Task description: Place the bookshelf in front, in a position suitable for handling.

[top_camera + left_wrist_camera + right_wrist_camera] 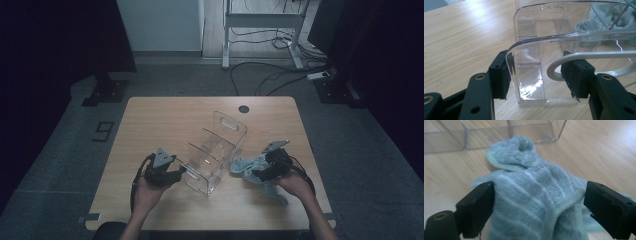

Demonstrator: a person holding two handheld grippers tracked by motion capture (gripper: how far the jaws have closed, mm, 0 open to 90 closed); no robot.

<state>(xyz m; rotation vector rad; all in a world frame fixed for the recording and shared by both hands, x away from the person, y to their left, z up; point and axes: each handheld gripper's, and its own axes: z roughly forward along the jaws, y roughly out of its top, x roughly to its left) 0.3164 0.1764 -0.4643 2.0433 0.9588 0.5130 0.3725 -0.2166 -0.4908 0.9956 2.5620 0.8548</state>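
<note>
A clear plastic container (215,150) with dividers lies on the wooden table (165,120). My left gripper (182,170) holds its near end. In the left gripper view the jaws (540,75) sit around a corner of the container (531,62), one pad on the outer side wall and the other behind the front wall by its handle cutout. A pale blue-green striped towel (247,165) lies crumpled right of the container. My right gripper (257,174) is over it. In the right gripper view the jaws (539,202) stand wide, with the towel (531,195) bulging between them.
A round cable hole (243,108) sits near the table's far edge. Beyond the table are a desk frame (260,30) and floor cables (270,75). The container's near wall (486,135) stands just past the towel in the right gripper view.
</note>
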